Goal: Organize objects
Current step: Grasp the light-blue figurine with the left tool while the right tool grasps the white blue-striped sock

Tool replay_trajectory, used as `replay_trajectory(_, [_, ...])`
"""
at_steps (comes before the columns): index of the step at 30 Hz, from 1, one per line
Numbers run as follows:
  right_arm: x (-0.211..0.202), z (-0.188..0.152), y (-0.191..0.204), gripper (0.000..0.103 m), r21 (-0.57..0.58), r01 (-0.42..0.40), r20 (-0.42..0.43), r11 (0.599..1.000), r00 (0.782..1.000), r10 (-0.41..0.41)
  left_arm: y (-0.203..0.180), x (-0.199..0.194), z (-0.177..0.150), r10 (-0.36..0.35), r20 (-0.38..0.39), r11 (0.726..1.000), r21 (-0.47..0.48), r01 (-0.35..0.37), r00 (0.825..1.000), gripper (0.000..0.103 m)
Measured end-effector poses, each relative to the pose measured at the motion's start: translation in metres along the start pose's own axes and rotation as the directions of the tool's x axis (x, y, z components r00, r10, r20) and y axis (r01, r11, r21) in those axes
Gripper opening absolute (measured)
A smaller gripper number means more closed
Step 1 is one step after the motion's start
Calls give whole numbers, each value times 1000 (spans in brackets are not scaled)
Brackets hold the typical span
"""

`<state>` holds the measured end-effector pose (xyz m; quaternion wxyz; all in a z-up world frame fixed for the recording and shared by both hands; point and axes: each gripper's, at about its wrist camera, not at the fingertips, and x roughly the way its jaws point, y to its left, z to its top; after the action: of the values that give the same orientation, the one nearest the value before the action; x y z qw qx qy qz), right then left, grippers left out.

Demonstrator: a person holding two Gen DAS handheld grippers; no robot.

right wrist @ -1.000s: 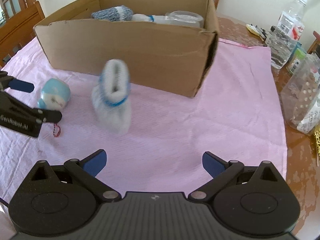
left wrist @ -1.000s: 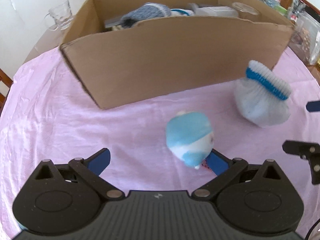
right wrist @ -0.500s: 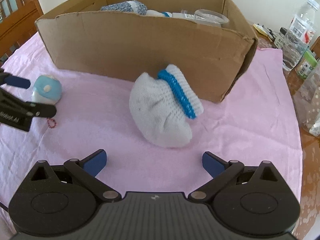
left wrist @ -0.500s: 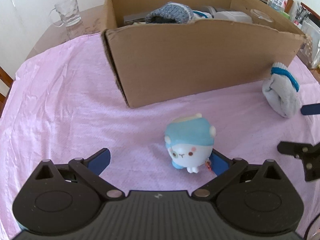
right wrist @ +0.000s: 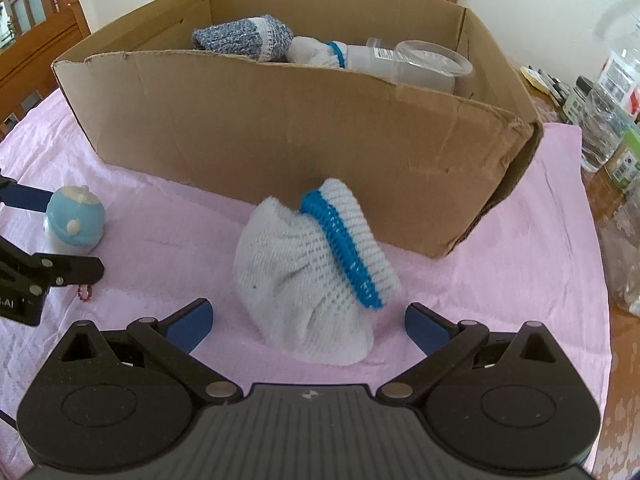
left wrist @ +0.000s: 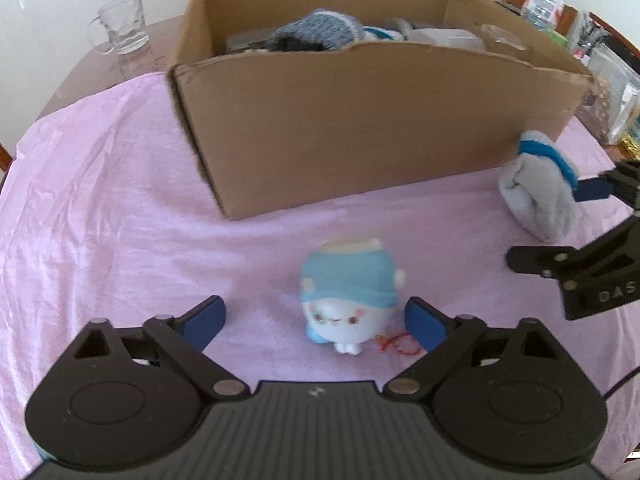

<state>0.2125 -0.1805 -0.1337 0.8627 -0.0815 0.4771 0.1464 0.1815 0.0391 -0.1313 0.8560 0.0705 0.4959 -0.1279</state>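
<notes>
A small blue-and-white plush toy (left wrist: 349,295) stands on the pink cloth (left wrist: 100,216), between the spread fingers of my left gripper (left wrist: 316,322), which is open and not touching it. A red cord (left wrist: 400,346) trails from the toy. A white knitted sock bundle with a blue band (right wrist: 316,272) lies between the fingers of my right gripper (right wrist: 308,322), also open. The same bundle (left wrist: 540,196) and the right gripper's fingers (left wrist: 592,190) show at the right of the left wrist view. The toy (right wrist: 76,216) appears at the left of the right wrist view.
A brown cardboard box (left wrist: 360,120) stands behind both objects, holding a grey-blue knit item (right wrist: 244,38), another sock and clear plastic containers (right wrist: 428,64). A glass mug (left wrist: 120,24) stands at the back left. Bottles and jars (right wrist: 604,120) crowd the table's right edge.
Both grippers have moved forward and lower: the toy now sits centred between the left fingers, and the sock bundle, which tumbled a second ago, lies still between the right fingers.
</notes>
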Motion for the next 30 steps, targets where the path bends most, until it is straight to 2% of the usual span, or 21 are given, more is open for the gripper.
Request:
replay_trajectory(7, [1, 1, -4, 103, -26, -15, 10, 1000, 1000, 15, -20, -4, -1, -8, 31, 1000, 25, 7, 1000, 78])
replay_trajectory(13, [7, 9, -4, 103, -73, -13, 17, 997, 1000, 14, -14, -3, 3, -1, 37, 1000, -2, 1, 999, 69])
replay_trajectory(15, [7, 10, -3, 102, -88, -18, 21, 996, 1000, 20, -13, -3, 4, 4, 38, 1000, -7, -4, 999, 64])
replay_trajectory(20, [4, 14, -1, 87, -109, -21, 21, 994, 1000, 23, -11, -4, 8, -8, 37, 1000, -12, 8, 999, 50])
replay_trajectory(24, [0, 16, -1, 75, -117, -8, 16, 993, 1000, 10, -10, -6, 9, -14, 38, 1000, -10, 15, 999, 46])
replay_trajectory(30, [-11, 18, -5, 71, -127, -31, -1, 991, 1000, 31, -10, -12, 11, -25, 26, 999, 36, 24, 999, 45])
